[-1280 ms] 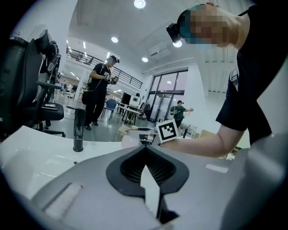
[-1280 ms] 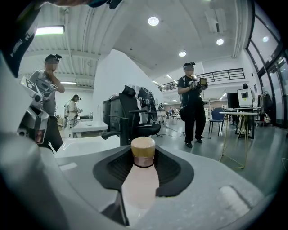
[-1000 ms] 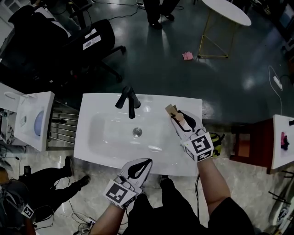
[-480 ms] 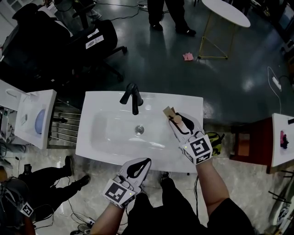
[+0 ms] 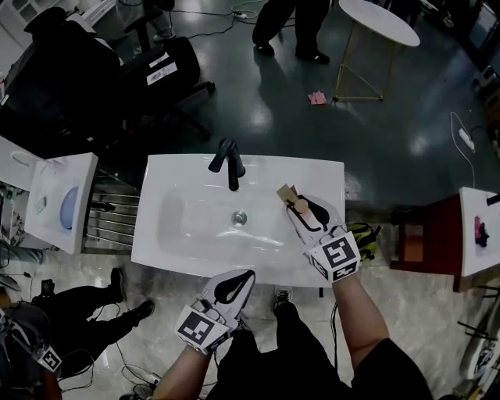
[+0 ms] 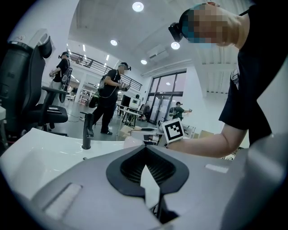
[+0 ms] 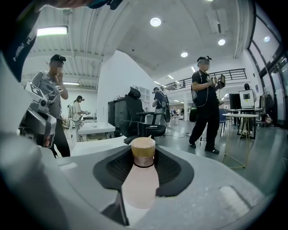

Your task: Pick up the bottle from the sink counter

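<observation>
Presently: white sink counter (image 5: 156, 254) stands free on all sides. The dark floor behind it is open as far as an office chair (image 5: 160, 66) at rear left and a round table (image 5: 383, 19) at rear right. The basin (image 5: 195, 223) gives open room in the middle. Black faucet (image 5: 228, 164) at rear centre, well apart from both tools.

Right gripper (image 5: 306, 207) is over the counter's right rear part, near the right edge. Its jaws stand wide and pinch the bottle (image 7: 140, 183) between the pads. The pinkish body lies along the jaws, tan cap pointing away from the hand. Cannot tell whether the bottle is clear of the counter surface.

Left gripper (image 5: 241, 280) hovers at the counter's front edge, touching nothing. Jaws pressed together, only a thin sliver between the pads, nothing held.
</observation>
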A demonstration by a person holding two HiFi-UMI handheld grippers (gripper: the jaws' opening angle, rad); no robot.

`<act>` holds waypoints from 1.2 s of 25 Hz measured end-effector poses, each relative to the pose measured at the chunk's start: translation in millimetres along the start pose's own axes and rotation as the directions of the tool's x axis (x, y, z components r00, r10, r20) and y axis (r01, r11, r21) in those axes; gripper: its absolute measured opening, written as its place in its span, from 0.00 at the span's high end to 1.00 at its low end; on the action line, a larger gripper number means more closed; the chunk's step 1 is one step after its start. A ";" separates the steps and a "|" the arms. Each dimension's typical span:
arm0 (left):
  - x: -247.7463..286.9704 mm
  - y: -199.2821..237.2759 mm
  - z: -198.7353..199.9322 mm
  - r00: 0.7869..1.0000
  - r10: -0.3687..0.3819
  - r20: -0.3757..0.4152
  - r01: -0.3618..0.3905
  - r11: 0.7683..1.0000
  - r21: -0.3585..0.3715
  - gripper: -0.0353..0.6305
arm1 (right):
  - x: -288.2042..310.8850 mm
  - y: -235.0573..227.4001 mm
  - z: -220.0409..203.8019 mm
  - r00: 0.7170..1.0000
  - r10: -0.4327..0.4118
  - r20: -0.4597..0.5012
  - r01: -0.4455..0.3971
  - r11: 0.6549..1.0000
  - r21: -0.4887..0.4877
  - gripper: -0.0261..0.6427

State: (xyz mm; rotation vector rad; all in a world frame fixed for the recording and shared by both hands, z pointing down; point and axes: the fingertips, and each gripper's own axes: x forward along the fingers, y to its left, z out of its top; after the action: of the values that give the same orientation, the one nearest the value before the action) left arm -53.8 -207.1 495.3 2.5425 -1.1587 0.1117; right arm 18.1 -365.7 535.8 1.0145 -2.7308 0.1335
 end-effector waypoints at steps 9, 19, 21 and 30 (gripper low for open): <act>-20.4 -2.6 0.3 1.000 -0.020 0.007 0.020 1.000 0.011 0.95 | -13.2 20.8 3.9 1.000 -0.025 -0.005 0.025 1.000 0.001 0.76; -48.1 -5.7 0.2 0.999 -0.039 0.015 0.039 0.999 0.018 0.95 | -28.1 52.8 9.7 0.999 -0.043 -0.010 0.043 0.999 0.000 0.76; -54.5 -5.5 0.1 0.999 -0.042 0.020 0.042 0.999 0.021 0.95 | -30.4 60.3 10.6 0.999 -0.046 -0.010 0.046 0.999 0.000 0.76; -89.1 -0.9 -4.3 0.999 -0.031 0.017 0.031 0.999 0.018 0.95 | -38.0 98.3 14.8 0.998 -0.054 -0.007 0.055 0.998 0.028 0.76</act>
State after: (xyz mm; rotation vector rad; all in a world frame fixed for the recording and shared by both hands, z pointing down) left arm -112.0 -141.2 480.3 2.5809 -1.1288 0.0938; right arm -20.8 -269.7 511.6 1.0932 -2.7001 0.1661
